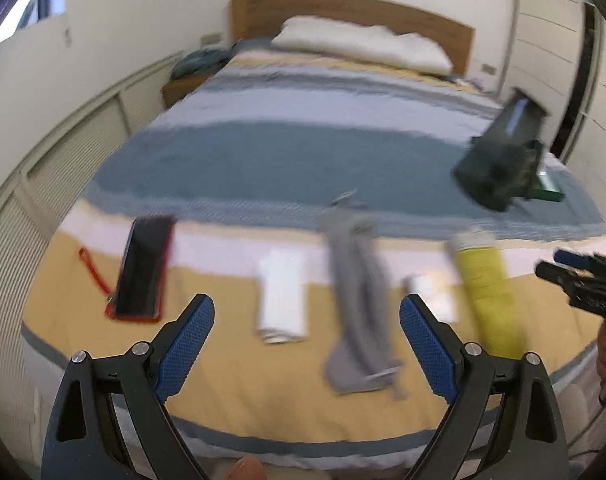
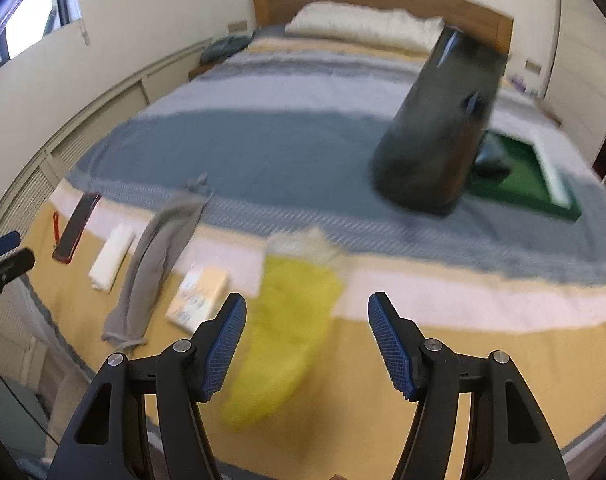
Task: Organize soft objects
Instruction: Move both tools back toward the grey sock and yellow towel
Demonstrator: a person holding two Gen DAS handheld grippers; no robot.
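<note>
On the striped bed near its front edge lie a folded white cloth [image 1: 282,296], a long grey sock [image 1: 357,312] and a yellow fluffy sock with a white cuff [image 1: 485,292]. My left gripper [image 1: 306,332] is open and empty above the white cloth and grey sock. My right gripper [image 2: 307,340] is open and empty just above the yellow sock [image 2: 287,328]. The grey sock [image 2: 155,264] and white cloth [image 2: 113,256] lie to its left. Both views are blurred.
A phone in a red case [image 1: 143,268] and a small pale packet [image 2: 199,296] lie among the soft things. A dark upright bag [image 2: 439,120] stands on the bed by a green tray [image 2: 523,176]. A pillow [image 1: 363,42] is at the headboard. Slatted cabinets run along the left.
</note>
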